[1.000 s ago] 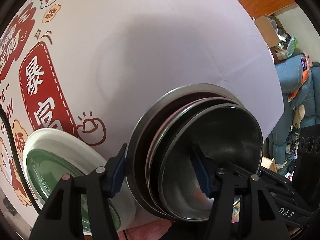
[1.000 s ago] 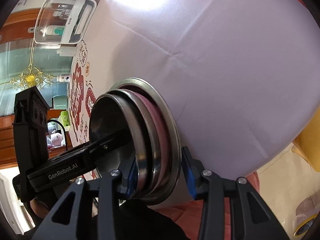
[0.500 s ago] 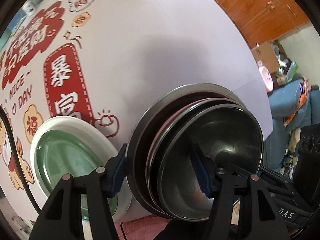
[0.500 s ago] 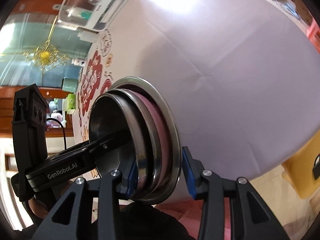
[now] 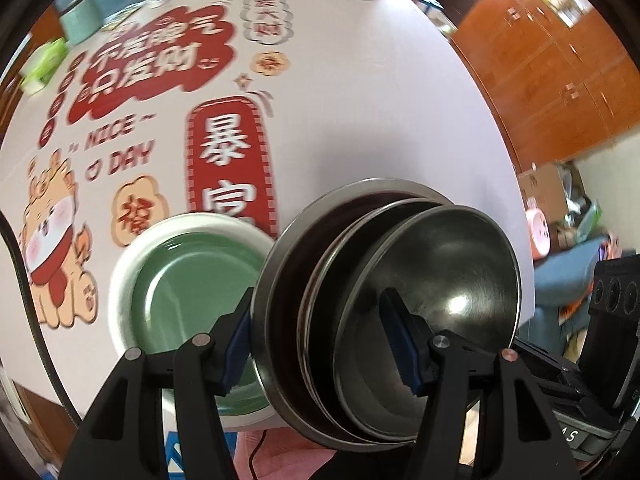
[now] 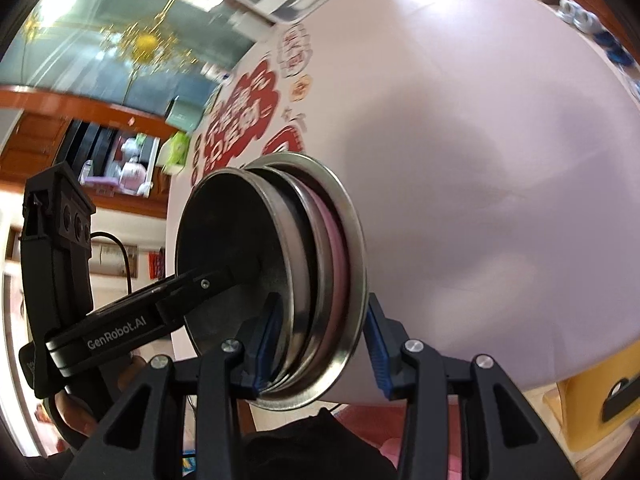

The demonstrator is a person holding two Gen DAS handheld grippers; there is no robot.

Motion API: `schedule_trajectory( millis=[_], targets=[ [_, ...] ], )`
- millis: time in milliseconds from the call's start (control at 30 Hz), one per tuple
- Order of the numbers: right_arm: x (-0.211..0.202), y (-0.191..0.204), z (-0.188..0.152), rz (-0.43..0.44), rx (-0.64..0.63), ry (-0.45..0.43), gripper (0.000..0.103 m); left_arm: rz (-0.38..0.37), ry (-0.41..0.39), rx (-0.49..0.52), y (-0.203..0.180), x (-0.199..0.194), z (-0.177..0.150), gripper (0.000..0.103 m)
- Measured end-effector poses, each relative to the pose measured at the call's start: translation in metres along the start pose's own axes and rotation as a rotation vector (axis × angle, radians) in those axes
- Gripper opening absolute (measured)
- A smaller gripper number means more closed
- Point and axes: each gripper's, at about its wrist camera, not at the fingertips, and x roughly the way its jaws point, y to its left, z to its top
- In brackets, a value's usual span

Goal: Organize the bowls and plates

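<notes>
above the tabletop [image 5: 360, 80], my left claw [image 5: 324, 344] and right claw [image 6: 320, 332] both squeeze the stack of metal dishes [image 5: 400, 300], near a green plate [image 5: 192, 292].

The left wrist camera is sitting just behind the left gripper [image 5: 324, 344], looking steeply down along its jaws onto the bench [image 5: 360, 92], with the stack of metal dishes [image 5: 384, 312] filling the near foreground and the green plate [image 5: 192, 292] just beyond. The right wrist camera is riding behind the right gripper [image 6: 320, 344], facing less steeply across the same bench [image 6: 480, 160] from the opposite side of the same stack of metal dishes [image 6: 280, 280], very close. Both views are sharing that stack, the printed bench covering, and each other's tool: the left gripper [image 6: 132, 320] is showing in the right view.
</notes>
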Motion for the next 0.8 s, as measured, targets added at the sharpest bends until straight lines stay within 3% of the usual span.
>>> schedule_trajectory(
  millis=[467,800],
  targets=[
    [0.055,0.055,-0.003,-0.008,-0.109,0.139,0.040,0.002,-0.002,-0.165,0.084,-0.007,-0.025,0.059],
    [0.096,0.062,0.002,-0.067,-0.107,0.219,0.040,-0.020,0.072,-0.217,0.119,0.022,-0.030,0.058]
  ],
)
